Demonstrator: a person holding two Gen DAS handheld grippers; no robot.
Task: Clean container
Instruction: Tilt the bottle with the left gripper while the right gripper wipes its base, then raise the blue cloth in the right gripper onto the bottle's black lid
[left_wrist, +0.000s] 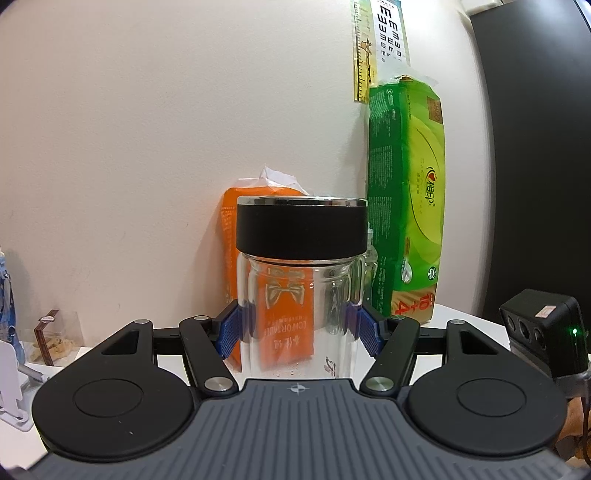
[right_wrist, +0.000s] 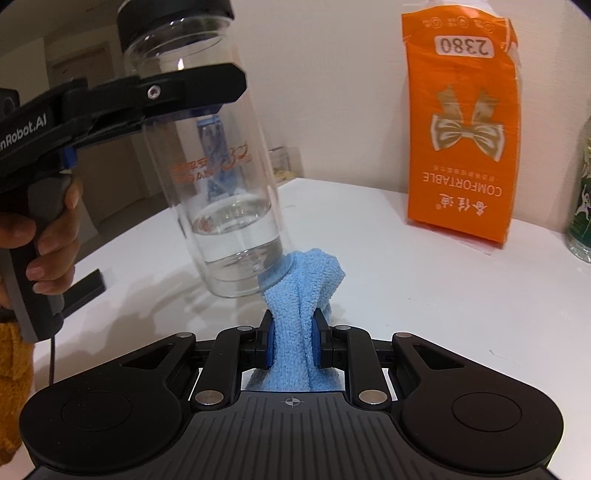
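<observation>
A clear glass bottle (left_wrist: 299, 314) with a black lid (left_wrist: 302, 229) is clamped between the blue pads of my left gripper (left_wrist: 299, 326). In the right wrist view the same bottle (right_wrist: 218, 177) hangs tilted above the white table (right_wrist: 443, 295), held by the left gripper (right_wrist: 177, 96), with a little water in its base. My right gripper (right_wrist: 293, 341) is shut on a light blue cloth (right_wrist: 303, 291). The cloth's top touches the lower right side of the bottle.
An orange tissue pack (right_wrist: 465, 129) stands against the wall, also behind the bottle in the left wrist view (left_wrist: 236, 229). A green tissue pack (left_wrist: 406, 199) stands to its right. A green bottle (right_wrist: 581, 206) is at the right edge. A small clear box (left_wrist: 55, 339) sits left.
</observation>
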